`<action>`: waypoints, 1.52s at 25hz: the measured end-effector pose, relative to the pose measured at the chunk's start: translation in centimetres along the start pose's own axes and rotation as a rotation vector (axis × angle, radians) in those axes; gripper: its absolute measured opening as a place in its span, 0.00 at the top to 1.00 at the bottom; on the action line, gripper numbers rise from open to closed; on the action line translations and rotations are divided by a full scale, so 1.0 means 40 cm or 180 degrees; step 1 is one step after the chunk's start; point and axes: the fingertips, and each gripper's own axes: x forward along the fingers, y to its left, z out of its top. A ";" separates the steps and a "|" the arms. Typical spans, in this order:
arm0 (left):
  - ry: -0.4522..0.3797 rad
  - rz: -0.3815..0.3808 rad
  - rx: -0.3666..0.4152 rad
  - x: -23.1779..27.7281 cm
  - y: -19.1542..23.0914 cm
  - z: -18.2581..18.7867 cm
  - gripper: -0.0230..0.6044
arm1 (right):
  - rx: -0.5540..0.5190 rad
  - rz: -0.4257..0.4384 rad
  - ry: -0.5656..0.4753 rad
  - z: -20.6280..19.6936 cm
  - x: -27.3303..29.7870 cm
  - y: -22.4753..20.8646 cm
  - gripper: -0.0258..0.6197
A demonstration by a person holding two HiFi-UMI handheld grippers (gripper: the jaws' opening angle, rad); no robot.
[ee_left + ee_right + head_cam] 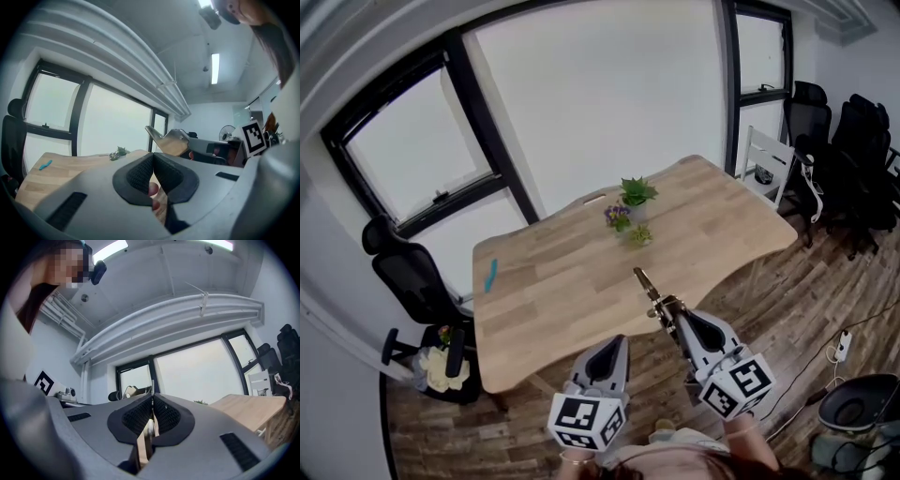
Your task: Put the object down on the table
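Right gripper (669,313) is pinching a thin flat tool (647,284) by its rear end, aloft near the table (544,300) edge; left gripper (617,345) is sitting closed, empty; tool is appearing light, stiff, slippery.

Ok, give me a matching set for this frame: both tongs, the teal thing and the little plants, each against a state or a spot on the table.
1 left tongs
2 right tongs
3 teal object
4 small plants

A toward the middle of the table
B shut on a thin metal tool
C near the table's left edge
D shut, nothing between

Pairs: 1-D, 2-B, 3-C, 4-A
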 end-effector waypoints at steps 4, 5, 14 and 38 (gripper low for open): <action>0.0026 0.0043 0.0008 0.043 0.004 0.002 0.96 | -0.0039 0.0112 0.0016 0.004 0.040 -0.034 0.95; 0.0041 0.0047 0.0008 0.052 0.006 0.000 0.96 | -0.0044 0.0131 0.0030 0.001 0.051 -0.042 0.95; 0.0115 0.0106 -0.0091 0.127 0.080 -0.016 0.96 | -0.0112 0.0211 0.0181 -0.055 0.162 -0.086 0.95; 0.0236 -0.0014 -0.0087 0.330 0.346 -0.009 0.96 | -0.0444 0.0153 0.0777 -0.268 0.481 -0.173 0.95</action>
